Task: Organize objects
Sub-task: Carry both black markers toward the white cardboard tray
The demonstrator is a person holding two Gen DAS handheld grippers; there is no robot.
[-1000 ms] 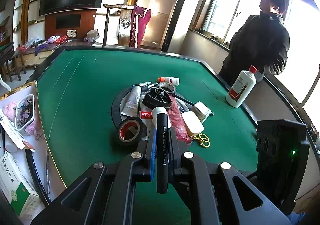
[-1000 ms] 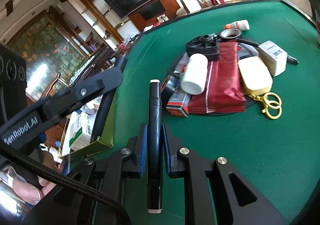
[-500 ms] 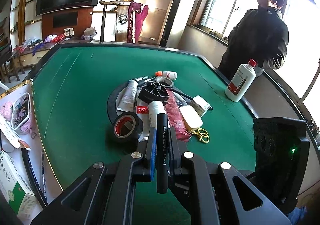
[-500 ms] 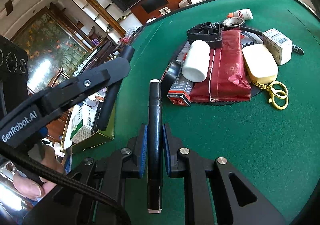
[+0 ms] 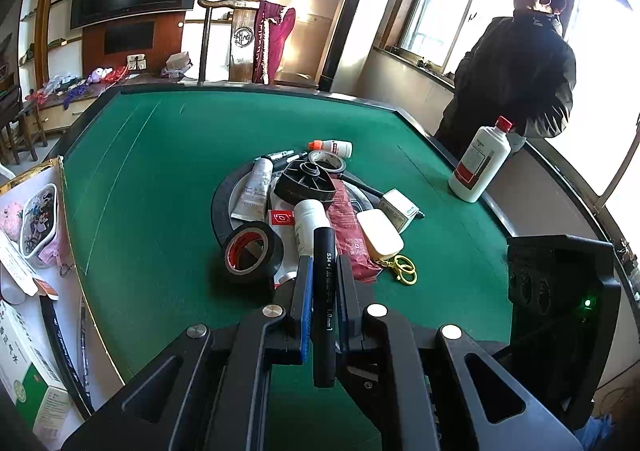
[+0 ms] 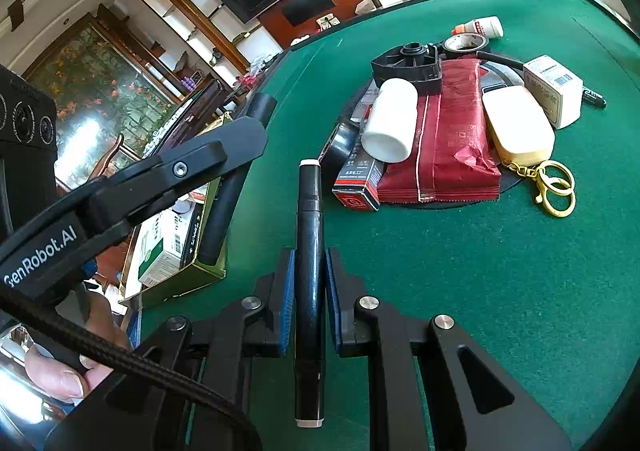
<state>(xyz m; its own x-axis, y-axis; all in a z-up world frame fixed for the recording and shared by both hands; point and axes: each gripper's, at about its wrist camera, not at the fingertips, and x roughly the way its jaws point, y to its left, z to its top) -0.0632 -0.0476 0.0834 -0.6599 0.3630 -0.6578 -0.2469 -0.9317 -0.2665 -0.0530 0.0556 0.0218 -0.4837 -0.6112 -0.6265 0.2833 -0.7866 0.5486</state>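
Both pairs of fingers are clamped on pen parts: the left gripper (image 5: 323,291) pinches a black pen cap (image 5: 324,303) between its blue pads, and the right gripper (image 6: 310,291) squeezes a black marker (image 6: 309,275) with white ends, which runs lengthwise between its jaws and sticks out forward over the felt. Each gripper hangs above the near part of the green table (image 5: 160,179), tilted down toward it. In the right wrist view the left gripper shows from the side at the left, with a thumb (image 6: 56,375) at the bottom corner. Just beyond the cap lies a roll of black tape (image 5: 252,251) and a heap on a dark round mat (image 5: 220,207): a white pill bottle (image 5: 308,223) on its side, a red foil packet (image 5: 352,235), a cream case (image 5: 380,231) with a gold key ring (image 5: 404,269), a small white box (image 5: 398,209), a black plastic bracket (image 5: 306,185), a grey tube (image 5: 254,193) and, farthest, a small orange-capped bottle (image 5: 332,147). A tall white bottle with a red cap (image 5: 480,163) stands near the right rim, well apart from the heap. A person in a dark jacket (image 5: 520,75) stands past the table by the window.
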